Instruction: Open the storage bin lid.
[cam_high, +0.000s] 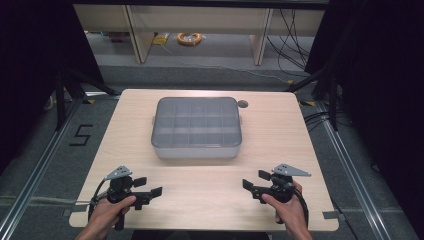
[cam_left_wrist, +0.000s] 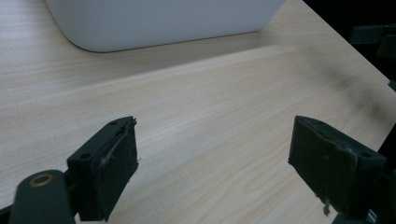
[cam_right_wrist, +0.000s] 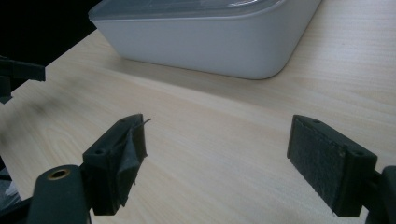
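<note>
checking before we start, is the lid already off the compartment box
No, the translucent lid sits closed on the compartment box.

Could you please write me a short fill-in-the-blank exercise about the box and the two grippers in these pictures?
1. The lid on the compartment box is ____ .
2. The jaws of the left gripper stand ____ , with nothing between them.
3. The box rests on a wooden ____ .
4. The right gripper is held by a hand on the ____ side of the box from the person.

Missing words: closed; open; table; near
</note>
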